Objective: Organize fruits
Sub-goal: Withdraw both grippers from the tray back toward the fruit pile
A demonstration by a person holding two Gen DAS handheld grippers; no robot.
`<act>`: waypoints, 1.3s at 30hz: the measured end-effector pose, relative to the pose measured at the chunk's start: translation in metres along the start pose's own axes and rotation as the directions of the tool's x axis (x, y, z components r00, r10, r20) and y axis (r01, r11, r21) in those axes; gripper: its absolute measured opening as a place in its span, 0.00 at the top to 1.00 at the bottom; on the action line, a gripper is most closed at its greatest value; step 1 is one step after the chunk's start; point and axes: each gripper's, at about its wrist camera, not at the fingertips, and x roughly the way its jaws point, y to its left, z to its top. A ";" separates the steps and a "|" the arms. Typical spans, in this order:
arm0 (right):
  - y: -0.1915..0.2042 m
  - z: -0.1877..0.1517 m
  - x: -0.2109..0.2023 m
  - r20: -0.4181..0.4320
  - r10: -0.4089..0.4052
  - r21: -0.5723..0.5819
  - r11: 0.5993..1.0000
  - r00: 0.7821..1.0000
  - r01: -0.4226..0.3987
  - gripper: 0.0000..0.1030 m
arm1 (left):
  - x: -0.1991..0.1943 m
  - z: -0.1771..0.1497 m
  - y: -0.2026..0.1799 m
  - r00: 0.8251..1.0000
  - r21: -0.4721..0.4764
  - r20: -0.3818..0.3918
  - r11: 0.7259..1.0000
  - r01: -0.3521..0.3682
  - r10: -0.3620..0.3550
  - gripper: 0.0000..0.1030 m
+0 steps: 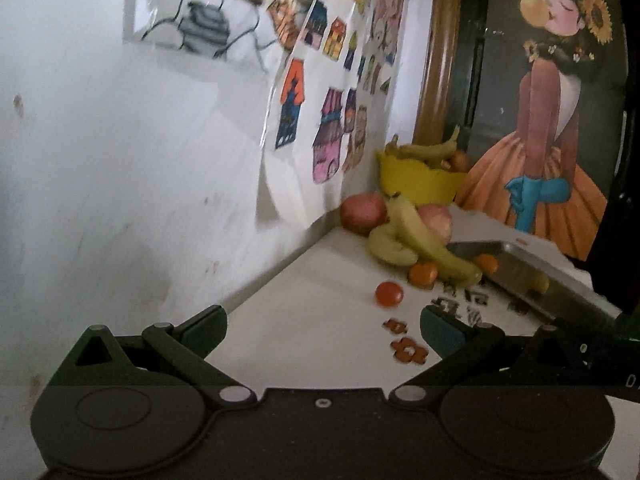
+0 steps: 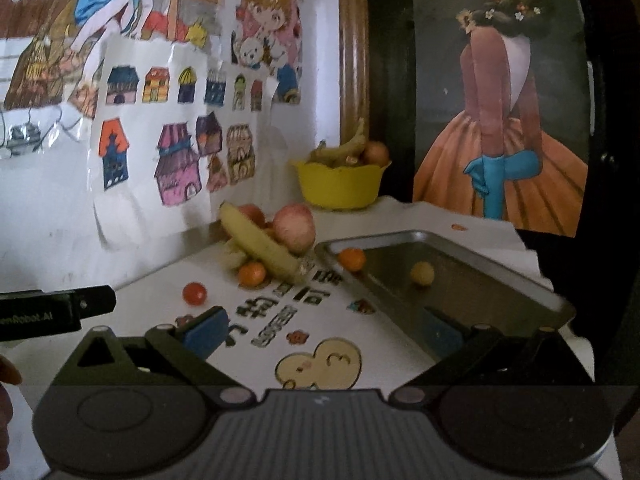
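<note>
Two grippers, both spread wide and empty. The left gripper hovers low over the white table, w/ the small red fruit dead ahead, slightly right of its centre line, nothing between. The right gripper sits beside it, its right finger over the near corner of the metal tray; from there the same red fruit lies ahead-left, near its left finger. Further out: an orange and a banana, long axis running diagonally from the back left toward the tray, leaning on apples. Tray holds an orange and a yellowish fruit. Yellow bowl at the back already has fruit. Judgement: left gripper is better lined up for the red fruit; the tray is closer to the right one.
</note>
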 end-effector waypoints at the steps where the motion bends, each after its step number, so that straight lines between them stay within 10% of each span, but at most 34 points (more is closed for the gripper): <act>1: 0.001 -0.002 0.001 -0.007 0.001 0.001 1.000 1.000 -0.001 0.00 | 0.000 -0.002 0.001 1.000 -0.001 -0.005 1.000 -0.003 0.003 0.01; 21: 0.000 -0.008 0.006 -0.044 0.012 0.004 1.000 0.999 -0.012 0.00 | 0.009 -0.005 0.003 0.999 0.015 -0.036 1.000 -0.001 0.001 0.01; 31: -0.010 0.017 0.023 -0.071 0.158 -0.031 0.987 0.985 -0.161 0.00 | 0.025 0.002 -0.010 0.998 0.075 -0.055 0.997 0.005 -0.001 0.01; 39: -0.030 0.052 0.081 -0.153 0.368 0.146 0.926 0.917 -0.347 0.00 | 0.046 0.007 -0.028 0.997 0.137 -0.072 0.989 0.051 -0.042 0.01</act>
